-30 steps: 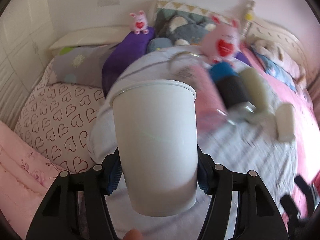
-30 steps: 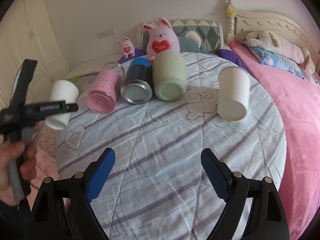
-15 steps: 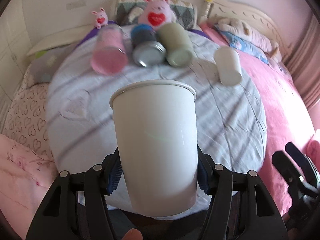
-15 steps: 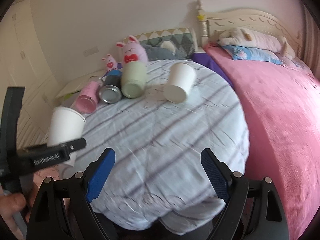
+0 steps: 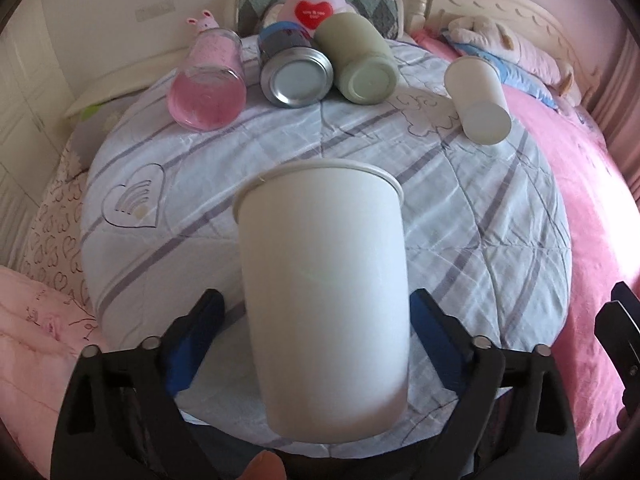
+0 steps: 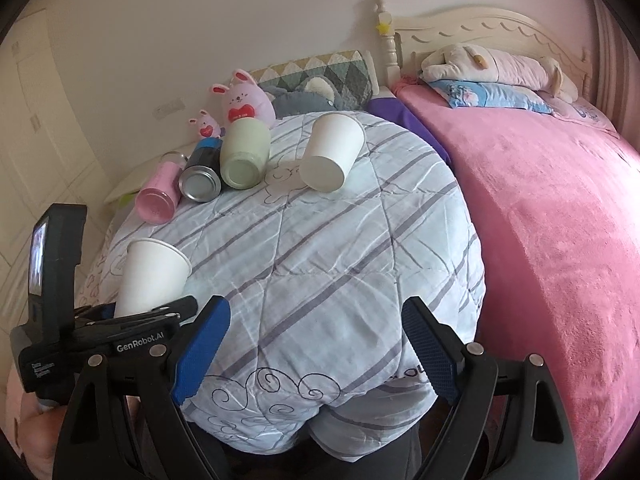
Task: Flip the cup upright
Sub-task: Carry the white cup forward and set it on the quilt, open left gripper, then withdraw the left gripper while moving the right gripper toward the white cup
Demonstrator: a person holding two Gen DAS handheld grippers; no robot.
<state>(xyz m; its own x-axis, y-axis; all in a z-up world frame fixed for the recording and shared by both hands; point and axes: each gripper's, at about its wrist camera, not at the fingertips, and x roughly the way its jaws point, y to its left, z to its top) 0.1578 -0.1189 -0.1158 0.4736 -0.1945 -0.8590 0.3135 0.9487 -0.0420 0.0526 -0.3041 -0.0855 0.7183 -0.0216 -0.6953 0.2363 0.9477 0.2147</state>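
A pink blanket (image 6: 560,216) covers the bed on the right, running up to the cream headboard (image 6: 480,28). Beside it, a pale quilt with grey-purple stripes (image 5: 460,232) is draped over a rounded surface and carries everything else.

The white paper cup (image 5: 324,296) stands mouth up at the near edge of the quilt, filling the middle of the left wrist view. The left gripper (image 5: 316,340) is opened wider than the cup: a gap shows between the left blue pad and the cup wall, while the right pad lies close to the wall and contact there cannot be made out. From the right wrist camera the same cup (image 6: 152,276) sits upright with the left tool's finger in front of its base.

The right gripper (image 6: 316,352) hangs spread wide over the near edge of the quilt, with nothing between its blue pads (image 6: 200,352).

At the far side, four containers lie on their sides with their bases toward the cameras: a second white paper cup (image 5: 480,100) well apart on the right, a pale green tumbler (image 5: 360,64), a dark can with a metal bottom (image 5: 294,72) touching it, and a pink glass (image 5: 208,88) on the left. Behind them sit a large pink bunny plush (image 5: 316,4) and a small pink bunny plush (image 5: 204,22).
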